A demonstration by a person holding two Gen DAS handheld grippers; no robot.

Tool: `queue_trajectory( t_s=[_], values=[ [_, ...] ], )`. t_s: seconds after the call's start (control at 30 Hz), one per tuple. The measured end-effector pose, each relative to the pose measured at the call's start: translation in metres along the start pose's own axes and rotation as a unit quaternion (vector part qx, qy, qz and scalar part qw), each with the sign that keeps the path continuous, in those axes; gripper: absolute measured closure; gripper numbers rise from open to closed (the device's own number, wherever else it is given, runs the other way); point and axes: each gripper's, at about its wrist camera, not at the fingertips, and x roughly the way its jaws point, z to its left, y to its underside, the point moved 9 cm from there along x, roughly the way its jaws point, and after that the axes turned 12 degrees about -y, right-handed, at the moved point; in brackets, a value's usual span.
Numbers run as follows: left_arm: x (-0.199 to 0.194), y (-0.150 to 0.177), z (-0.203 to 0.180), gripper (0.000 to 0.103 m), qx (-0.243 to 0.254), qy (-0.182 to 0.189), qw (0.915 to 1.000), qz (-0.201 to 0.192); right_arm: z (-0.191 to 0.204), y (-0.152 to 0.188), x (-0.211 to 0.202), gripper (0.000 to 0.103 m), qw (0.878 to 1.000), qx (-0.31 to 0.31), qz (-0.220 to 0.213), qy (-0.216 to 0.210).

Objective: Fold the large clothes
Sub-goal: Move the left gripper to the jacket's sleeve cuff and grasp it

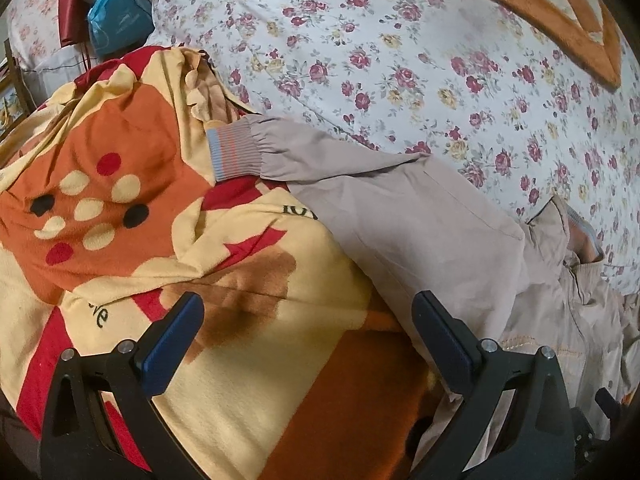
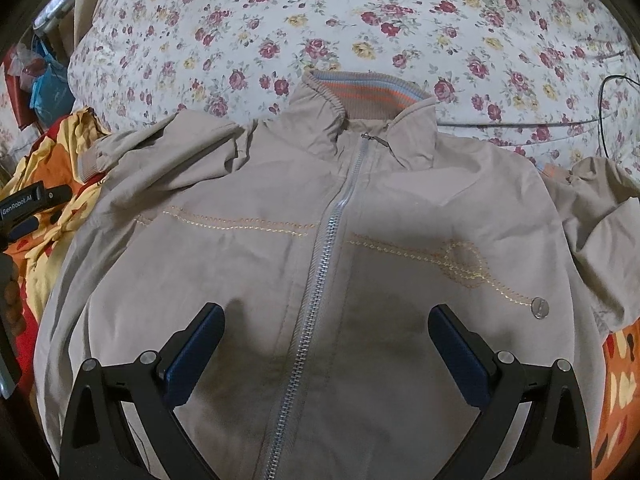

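**Jacket spread on the bed, both grippers released**

The beige jacket (image 2: pixel 320 264) lies front up on the bed, zipped, its striped collar (image 2: pixel 372 94) toward the floral quilt (image 2: pixel 280 20). The zipper (image 2: pixel 332 240) runs down the jacket's middle.

The right hand-held gripper (image 2: pixel 326 344) hovers over the jacket's lower front, jaws wide apart and grasping nothing, one finger on each side of the zipper.

The left hand-held gripper (image 1: pixel 308 336) is beside the jacket's left edge, above the orange and yellow blanket (image 1: pixel 120 220), jaws likewise spread and empty. Its right finger (image 1: pixel 444 344) sits over the jacket's edge; whether it touches the cloth is hard to tell.

The jacket's left sleeve (image 1: pixel 360 184) reaches out over the blanket, its ribbed cuff (image 1: pixel 236 152) resting there. The jacket's other sleeve (image 2: pixel 596 216) lies crumpled to the right.
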Motion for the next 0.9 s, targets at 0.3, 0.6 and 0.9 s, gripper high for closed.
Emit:
queue_trajectory(
  t_s=[0.3, 0.6, 0.9],
  values=[
    [0.006, 0.001, 0.005, 0.000, -0.006, -0.002, 0.9999, 0.012, 0.001, 0.003, 0.005, 0.001, 1.000, 0.004, 0.007, -0.007],
    [0.040, -0.040, 0.056, 0.000, -0.096, -0.017, 0.9944, 0.041, 0.000, 0.005, 0.008, 0.001, 1.000, 0.009, 0.018, -0.018],
    [0.111, -0.088, 0.071, 0.001, -0.131, -0.035, 0.9899, 0.043, 0.002, 0.007, 0.013, 0.000, 1.000, -0.001, 0.024, -0.017]
  ],
)
